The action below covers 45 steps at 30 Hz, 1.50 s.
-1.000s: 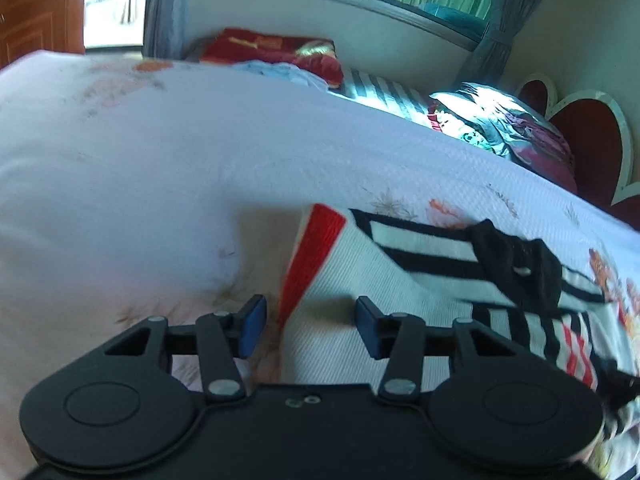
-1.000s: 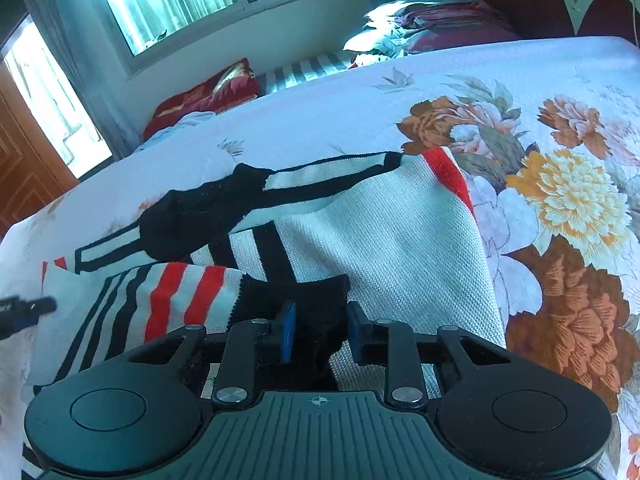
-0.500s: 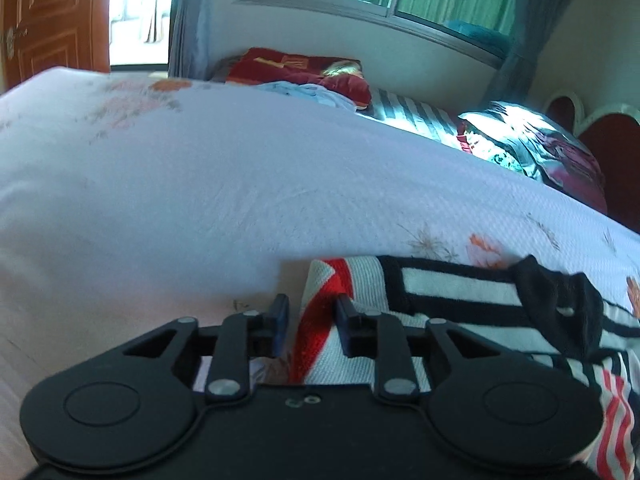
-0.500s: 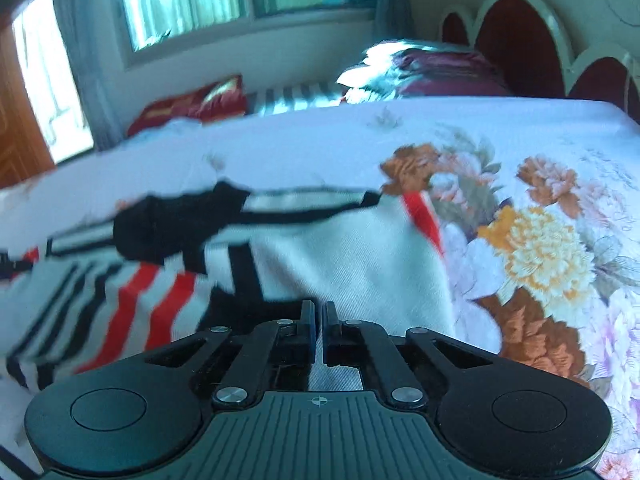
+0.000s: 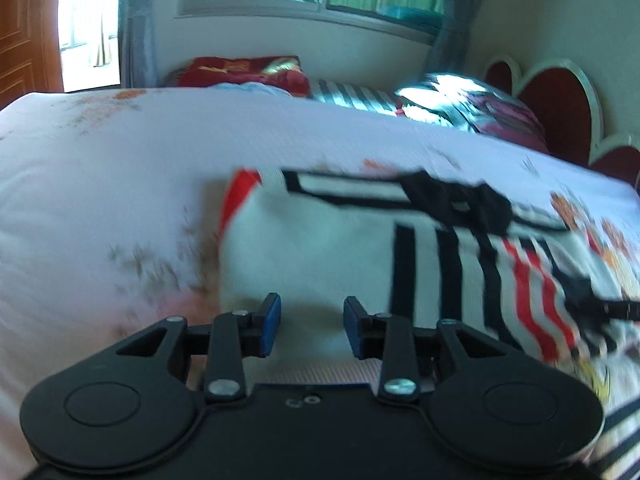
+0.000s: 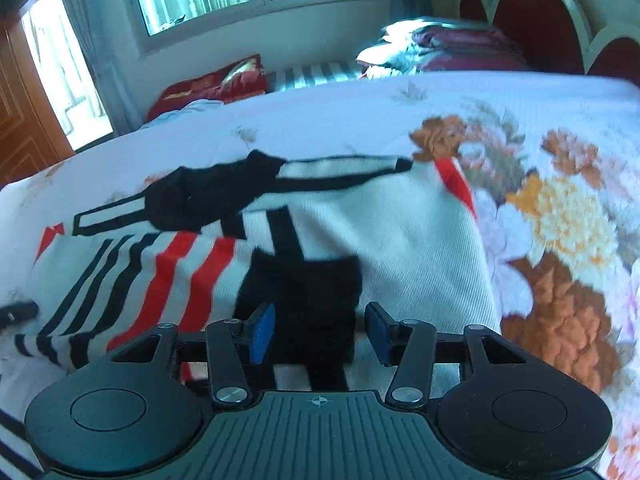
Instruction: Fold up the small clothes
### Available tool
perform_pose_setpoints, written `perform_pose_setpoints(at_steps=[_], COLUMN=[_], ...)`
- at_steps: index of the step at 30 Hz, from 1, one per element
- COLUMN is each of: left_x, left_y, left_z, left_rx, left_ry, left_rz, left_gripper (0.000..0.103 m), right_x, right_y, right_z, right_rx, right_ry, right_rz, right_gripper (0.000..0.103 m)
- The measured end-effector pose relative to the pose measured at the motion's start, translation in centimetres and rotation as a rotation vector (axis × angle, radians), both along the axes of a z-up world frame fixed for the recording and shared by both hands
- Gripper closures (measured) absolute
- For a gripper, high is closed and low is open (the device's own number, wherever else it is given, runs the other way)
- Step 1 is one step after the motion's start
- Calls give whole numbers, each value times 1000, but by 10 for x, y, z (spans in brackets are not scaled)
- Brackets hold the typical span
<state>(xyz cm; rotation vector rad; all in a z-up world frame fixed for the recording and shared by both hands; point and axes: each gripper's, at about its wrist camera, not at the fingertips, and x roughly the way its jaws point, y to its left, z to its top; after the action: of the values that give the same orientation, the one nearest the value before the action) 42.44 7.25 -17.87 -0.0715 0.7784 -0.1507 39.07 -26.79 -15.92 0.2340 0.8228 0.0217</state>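
A small white knit sweater (image 5: 328,248) with black and red stripes lies folded on the bed; it also shows in the right wrist view (image 6: 400,240). My left gripper (image 5: 312,326) is open over the sweater's white near-left part, holding nothing. My right gripper (image 6: 318,332) is open over a black cuff patch (image 6: 312,300) on the sweater's near edge. A black sleeve (image 6: 208,196) lies across the far side. The left gripper's fingertip (image 6: 18,312) shows at the left edge of the right wrist view.
The bed has a white floral cover (image 6: 560,220) with big orange flowers on the right side. Pillows and bedding (image 5: 460,108) lie at the headboard (image 5: 560,100). A red cushion (image 5: 244,72) sits under the window. A wooden door (image 6: 24,112) stands at far left.
Both grippers were shut on the sweater's edges half a second ago; both have opened and let go. The sweater now lies flatter, with more of it in view.
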Motion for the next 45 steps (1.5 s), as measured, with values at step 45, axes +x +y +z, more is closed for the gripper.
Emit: perform_pose_setpoints(at_steps=[45], left_x=[-49], left_y=[-80], left_z=[18], left_rx=[52], left_ry=[-8], left_rz=[-25], left_gripper=[65], right_x=[-41], right_y=[38], right_z=[13], right_rx=[22], right_ry=[-23], right_rz=[243], right_gripper=[89])
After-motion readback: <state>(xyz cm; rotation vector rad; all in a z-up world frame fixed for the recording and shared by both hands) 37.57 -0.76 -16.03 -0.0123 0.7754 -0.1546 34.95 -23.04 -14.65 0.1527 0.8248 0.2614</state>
